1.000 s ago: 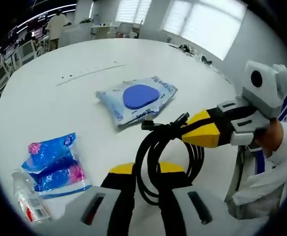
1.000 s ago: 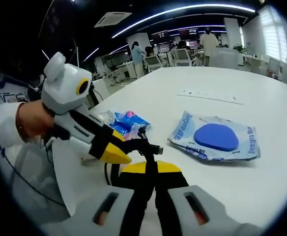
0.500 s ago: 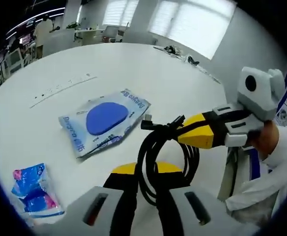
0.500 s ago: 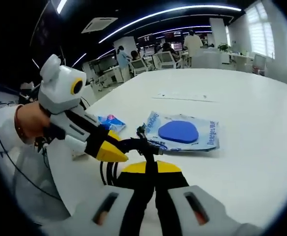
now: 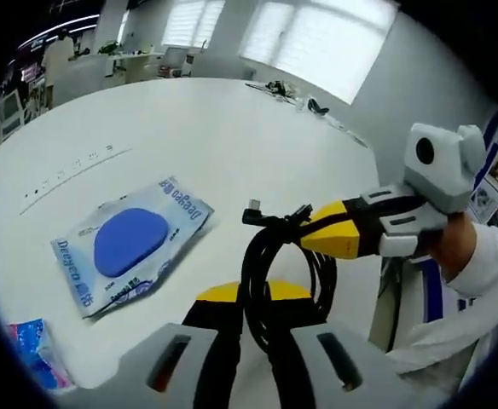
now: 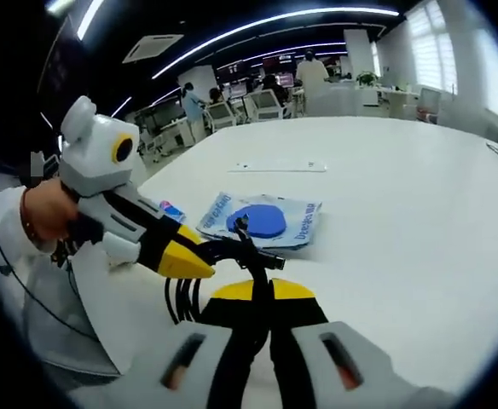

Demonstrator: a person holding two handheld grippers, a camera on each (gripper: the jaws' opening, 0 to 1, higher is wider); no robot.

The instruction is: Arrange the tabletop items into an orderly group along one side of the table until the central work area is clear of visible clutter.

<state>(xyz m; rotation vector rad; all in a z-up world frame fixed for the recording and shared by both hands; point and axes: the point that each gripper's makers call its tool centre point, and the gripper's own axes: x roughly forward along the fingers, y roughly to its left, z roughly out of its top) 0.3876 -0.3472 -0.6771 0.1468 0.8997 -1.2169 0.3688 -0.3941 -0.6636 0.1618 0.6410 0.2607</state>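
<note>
The left gripper view looks low across the round white table (image 5: pixel 232 119) toward bright windows. The right gripper view faces the opposite way, toward a dark office. Both sit close over the coiled black cable (image 5: pixel 270 281) (image 6: pixel 223 256) and share the clear packet with a blue pad (image 5: pixel 125 247) (image 6: pixel 262 220).

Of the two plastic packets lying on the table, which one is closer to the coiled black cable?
The clear packet with the blue oval pad, lying beside the black cable. The bright blue-and-pink packet lies farther off, beyond it.
</note>
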